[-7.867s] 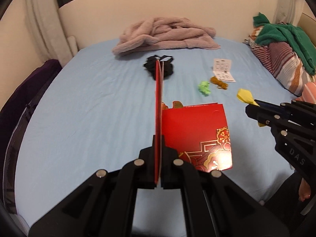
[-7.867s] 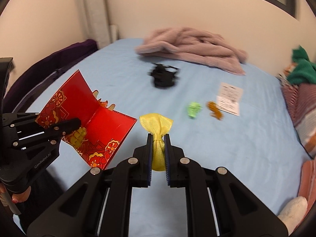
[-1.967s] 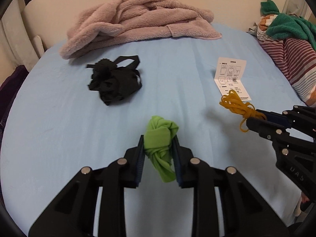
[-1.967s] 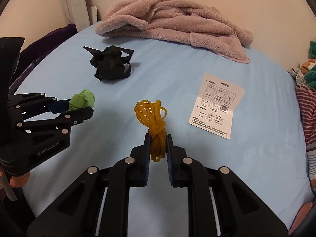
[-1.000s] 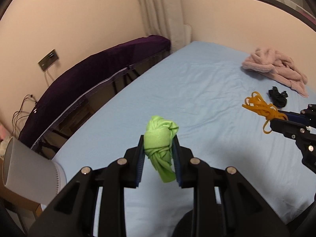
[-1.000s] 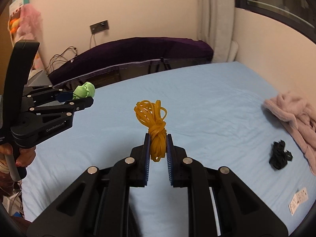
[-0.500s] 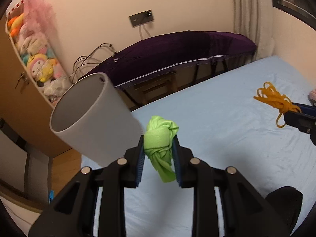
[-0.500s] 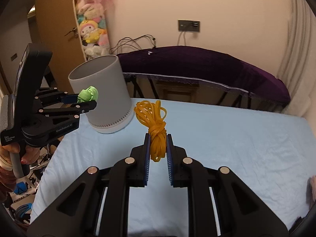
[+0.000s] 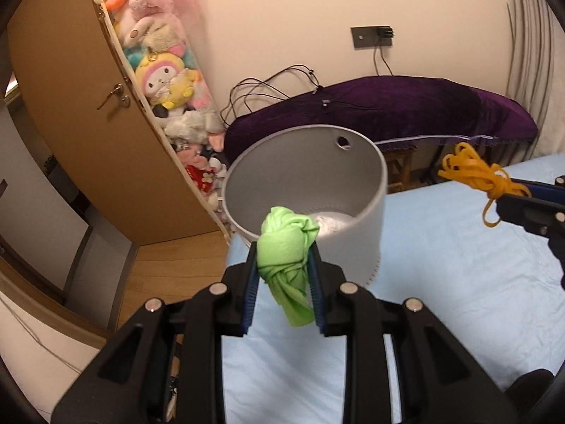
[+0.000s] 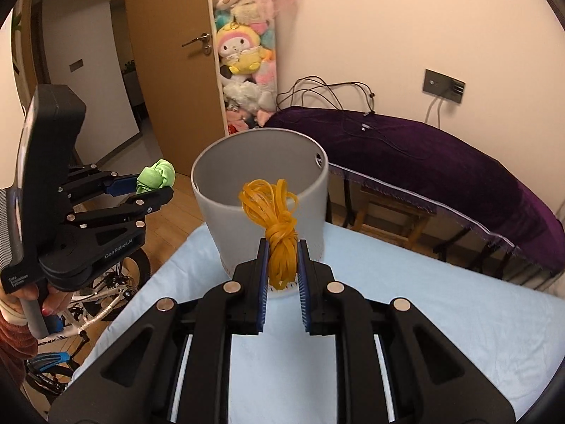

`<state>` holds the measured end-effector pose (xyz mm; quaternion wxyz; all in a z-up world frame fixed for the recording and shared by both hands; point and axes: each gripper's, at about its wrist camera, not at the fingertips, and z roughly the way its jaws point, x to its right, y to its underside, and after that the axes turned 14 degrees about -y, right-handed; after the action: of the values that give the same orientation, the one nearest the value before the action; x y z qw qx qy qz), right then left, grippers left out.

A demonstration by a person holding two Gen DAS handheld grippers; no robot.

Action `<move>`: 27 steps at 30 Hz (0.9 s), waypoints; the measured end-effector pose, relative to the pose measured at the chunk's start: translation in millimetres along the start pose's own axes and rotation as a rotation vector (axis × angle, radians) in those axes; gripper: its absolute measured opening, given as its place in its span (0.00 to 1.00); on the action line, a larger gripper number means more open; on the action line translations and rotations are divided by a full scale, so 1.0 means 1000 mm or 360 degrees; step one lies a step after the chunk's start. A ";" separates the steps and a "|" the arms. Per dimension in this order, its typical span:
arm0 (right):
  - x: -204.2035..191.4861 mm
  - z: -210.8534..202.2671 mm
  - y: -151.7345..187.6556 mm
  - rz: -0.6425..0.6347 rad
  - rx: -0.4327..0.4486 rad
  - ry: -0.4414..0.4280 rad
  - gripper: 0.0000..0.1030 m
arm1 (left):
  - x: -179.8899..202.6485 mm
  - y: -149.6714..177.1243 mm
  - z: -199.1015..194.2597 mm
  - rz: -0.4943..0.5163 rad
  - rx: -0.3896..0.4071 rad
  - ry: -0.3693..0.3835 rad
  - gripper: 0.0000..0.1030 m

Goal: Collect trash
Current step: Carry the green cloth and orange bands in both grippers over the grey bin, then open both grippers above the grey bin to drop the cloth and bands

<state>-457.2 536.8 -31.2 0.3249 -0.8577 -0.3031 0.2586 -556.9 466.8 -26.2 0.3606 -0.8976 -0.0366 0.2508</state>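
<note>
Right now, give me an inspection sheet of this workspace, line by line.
Surface: light blue bed sheet, smooth; the bin stands at its corner.
Job's things: grey bin, upright and open, something white at the bottom; green knotted cloth; yellow rubber band bundle.
Clutter: nothing seen on the sheet near the bin.
Grippers: left gripper shut on the cloth, at the bin's near rim; right gripper shut on the bundle, just short of the bin.
Cables: black leads run from a wall socket over the purple cover.
Surroundings: stuffed toys hanging by a wooden door; bicycle on the floor.
</note>
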 end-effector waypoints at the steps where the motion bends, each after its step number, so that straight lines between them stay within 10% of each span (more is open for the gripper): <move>1: -0.002 0.005 -0.008 -0.0004 -0.0006 -0.0009 0.14 | -0.005 -0.007 0.003 -0.0010 -0.0005 0.0002 0.26; 19: 0.019 0.073 -0.136 0.0217 -0.0076 -0.0033 0.18 | -0.044 -0.092 0.062 -0.0101 -0.0165 0.0059 0.29; 23: 0.026 0.070 -0.150 0.0284 -0.0054 -0.0033 0.28 | -0.046 -0.100 0.062 -0.0137 -0.0122 0.0050 0.67; 27: 0.028 0.066 -0.146 0.0291 -0.0043 -0.0044 0.28 | -0.043 -0.104 0.054 -0.0110 -0.0050 0.0029 0.68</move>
<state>-532.1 670.9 22.9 0.2841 -0.8824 -0.2316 0.2949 -608.1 566.6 27.7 0.3552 -0.9036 -0.0682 0.2295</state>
